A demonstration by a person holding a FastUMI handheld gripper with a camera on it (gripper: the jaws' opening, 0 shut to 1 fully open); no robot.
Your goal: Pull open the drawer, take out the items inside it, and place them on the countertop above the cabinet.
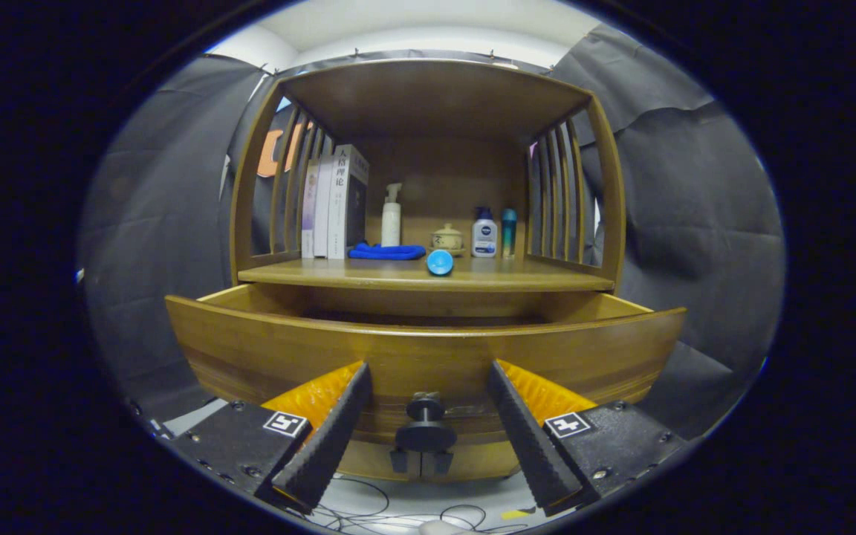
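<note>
The tongs stand spread wide, pinching nothing, with the dark round knob of the drawer sitting in the gap between the two fingers, touching neither. The drawer is pulled out toward the tongs, its curved wooden front just ahead of the fingertips; its inside cannot be seen over that front.

Beyond the drawer lies the countertop of the wooden cabinet, with slatted sides and a roof above. Beyond the left finger stand upright books. Next to them lies a blue cloth, with a white pump bottle upright behind it. Straight beyond the gap between the fingers lies a small blue round object near the countertop's front edge, and behind it a small lidded pot. Beyond the right finger stand a white bottle with a dark cap and, just beside it, a teal tube.

Below the fingers, thin cables trail on a pale floor.
</note>
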